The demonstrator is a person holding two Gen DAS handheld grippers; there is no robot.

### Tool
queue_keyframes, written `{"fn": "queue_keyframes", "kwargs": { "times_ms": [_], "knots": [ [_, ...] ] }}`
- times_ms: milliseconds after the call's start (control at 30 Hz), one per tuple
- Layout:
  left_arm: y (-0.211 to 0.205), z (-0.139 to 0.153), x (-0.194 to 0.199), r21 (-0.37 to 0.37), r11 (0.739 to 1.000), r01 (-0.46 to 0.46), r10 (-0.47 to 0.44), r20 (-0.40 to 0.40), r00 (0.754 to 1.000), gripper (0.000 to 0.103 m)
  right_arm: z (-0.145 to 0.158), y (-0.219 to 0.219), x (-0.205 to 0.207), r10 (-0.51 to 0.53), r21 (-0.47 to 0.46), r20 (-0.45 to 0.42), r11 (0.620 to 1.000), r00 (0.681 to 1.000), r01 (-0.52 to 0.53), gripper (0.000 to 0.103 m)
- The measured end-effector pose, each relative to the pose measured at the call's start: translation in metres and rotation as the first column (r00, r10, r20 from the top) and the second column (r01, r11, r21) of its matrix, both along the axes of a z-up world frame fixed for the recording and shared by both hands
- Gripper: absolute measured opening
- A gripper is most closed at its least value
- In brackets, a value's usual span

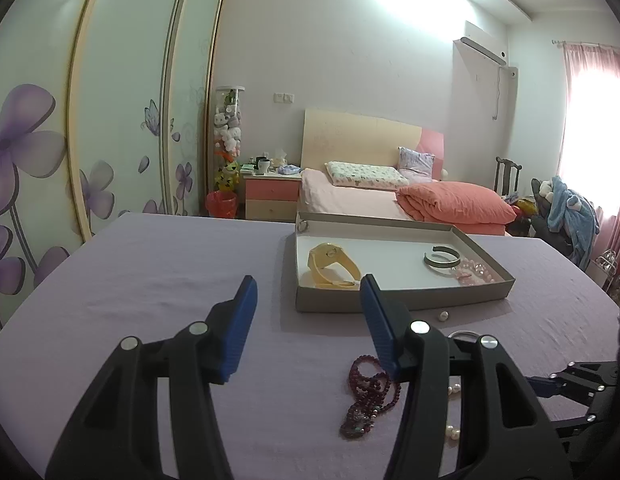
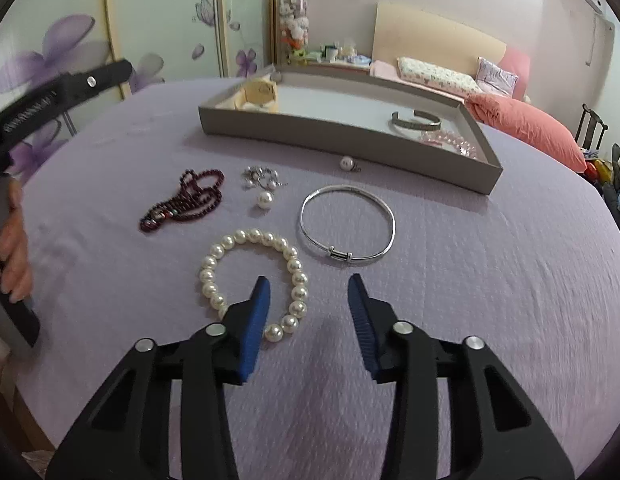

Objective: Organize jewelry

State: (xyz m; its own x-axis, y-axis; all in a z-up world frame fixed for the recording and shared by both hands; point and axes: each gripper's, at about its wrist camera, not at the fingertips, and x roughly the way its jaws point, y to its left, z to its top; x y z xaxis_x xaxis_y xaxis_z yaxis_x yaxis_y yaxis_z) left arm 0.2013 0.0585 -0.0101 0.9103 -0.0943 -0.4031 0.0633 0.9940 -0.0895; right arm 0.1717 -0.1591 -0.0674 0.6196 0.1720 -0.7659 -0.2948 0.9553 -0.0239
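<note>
Both black blue-padded grippers, left gripper [image 1: 308, 294] and right gripper [image 2: 308, 294], hold their jaws open and empty above the white pearl bead bracelet [image 2: 254, 282] on the lilac-clothed desk [image 2: 490, 260].

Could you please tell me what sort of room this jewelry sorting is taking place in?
Most likely a home bedroom. A bed with pillows and a folded coral quilt stands behind the table, a nightstand sits beside it, and a flower-printed sliding wardrobe fills the left wall.
</note>
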Motion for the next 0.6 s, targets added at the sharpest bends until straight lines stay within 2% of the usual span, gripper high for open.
{"fn": "queue_keyframes", "kwargs": {
  "times_ms": [100,167,300,433,600],
  "knots": [
    [-0.002,0.000,0.002,0.002,1.000,0.005,-0.005,-0.009,1.000,0.053,-0.003,-0.002,-0.001,0.015,0.005,-0.014,1.000,1.000,-0.015,0.030],
    [-0.003,-0.001,0.004,0.006,1.000,0.007,-0.007,-0.018,1.000,0.053,-0.003,-0.006,-0.005,0.026,0.005,-0.018,1.000,1.000,-0.025,0.021],
    [-0.006,-0.004,0.007,0.009,1.000,0.024,-0.024,-0.049,0.999,0.053,-0.002,-0.029,-0.010,0.003,-0.020,-0.012,1.000,1.000,-0.003,0.012],
    [-0.010,-0.009,0.007,0.022,0.999,0.049,-0.047,-0.078,0.996,0.053,-0.003,-0.071,-0.005,-0.103,-0.041,0.002,0.994,0.995,0.103,0.010],
    [-0.016,-0.016,0.007,0.030,0.996,0.089,-0.084,-0.147,0.986,0.055,-0.003,-0.117,0.000,-0.236,-0.045,0.005,0.971,0.972,0.236,0.010]
  ]
}}
